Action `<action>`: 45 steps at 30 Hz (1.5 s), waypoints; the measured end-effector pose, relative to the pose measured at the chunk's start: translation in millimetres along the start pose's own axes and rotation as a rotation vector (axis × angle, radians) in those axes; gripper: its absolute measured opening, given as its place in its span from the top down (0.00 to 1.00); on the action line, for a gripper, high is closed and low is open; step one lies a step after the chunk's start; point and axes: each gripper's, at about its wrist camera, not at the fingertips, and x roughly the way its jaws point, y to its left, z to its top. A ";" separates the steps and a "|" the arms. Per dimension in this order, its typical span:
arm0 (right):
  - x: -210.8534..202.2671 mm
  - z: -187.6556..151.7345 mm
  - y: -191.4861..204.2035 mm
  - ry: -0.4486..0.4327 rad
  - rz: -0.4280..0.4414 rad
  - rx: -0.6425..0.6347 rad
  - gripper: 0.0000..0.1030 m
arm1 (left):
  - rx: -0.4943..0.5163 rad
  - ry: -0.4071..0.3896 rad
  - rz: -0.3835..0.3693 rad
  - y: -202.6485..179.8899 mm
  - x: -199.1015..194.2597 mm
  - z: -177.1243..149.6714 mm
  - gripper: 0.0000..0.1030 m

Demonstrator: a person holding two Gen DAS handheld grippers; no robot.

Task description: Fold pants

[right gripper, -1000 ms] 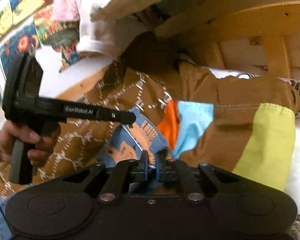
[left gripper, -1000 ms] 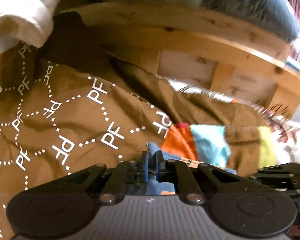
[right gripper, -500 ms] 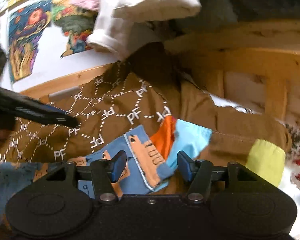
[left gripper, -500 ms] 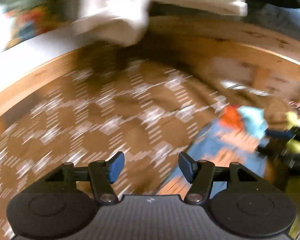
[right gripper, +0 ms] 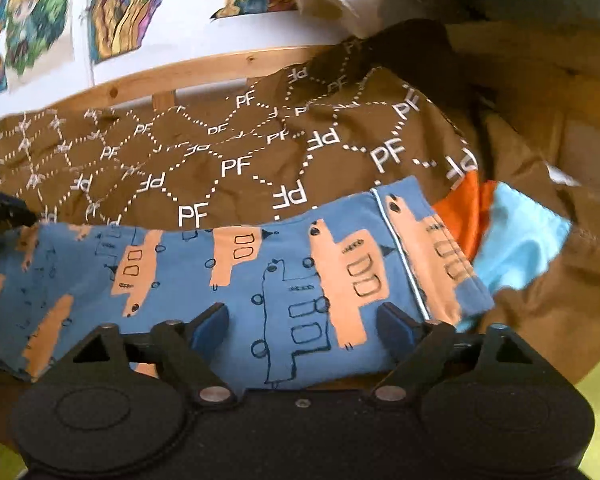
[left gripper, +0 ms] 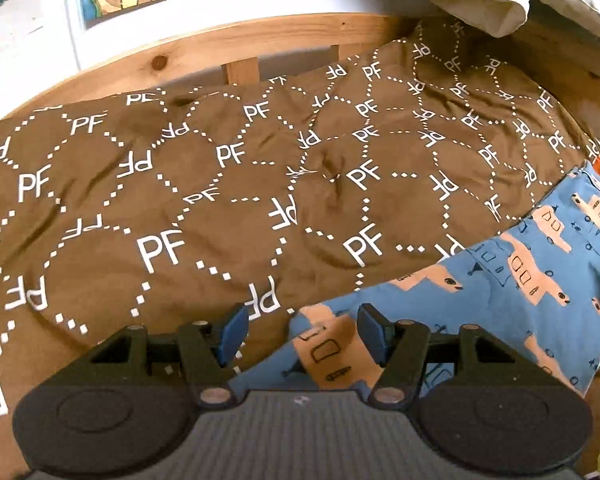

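Blue pants [right gripper: 236, 280] laid flat for folding; left gripper [left gripper: 300, 330] open, right gripper [right gripper: 304, 320] opening, hem at three o'clock.

Two black hand-held grippers with blue finger pads

The left gripper [left gripper: 302, 330] has a grey ribbed top plate bearing a small pale mark, two round black discs at its sides, black triangular linkage arms pinned with silver rivets, and blue pads [left gripper: 231, 330]. The right gripper [right gripper: 302, 326] is alike in build, but its top plate is plain black with one small centre screw, and its pads [right gripper: 208, 326] are darker blue.
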 end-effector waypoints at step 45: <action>-4.5 -16.9 55.7 -0.020 0.085 -0.155 0.06 | -0.002 0.036 0.166 -35.4 19.2 12.3 0.56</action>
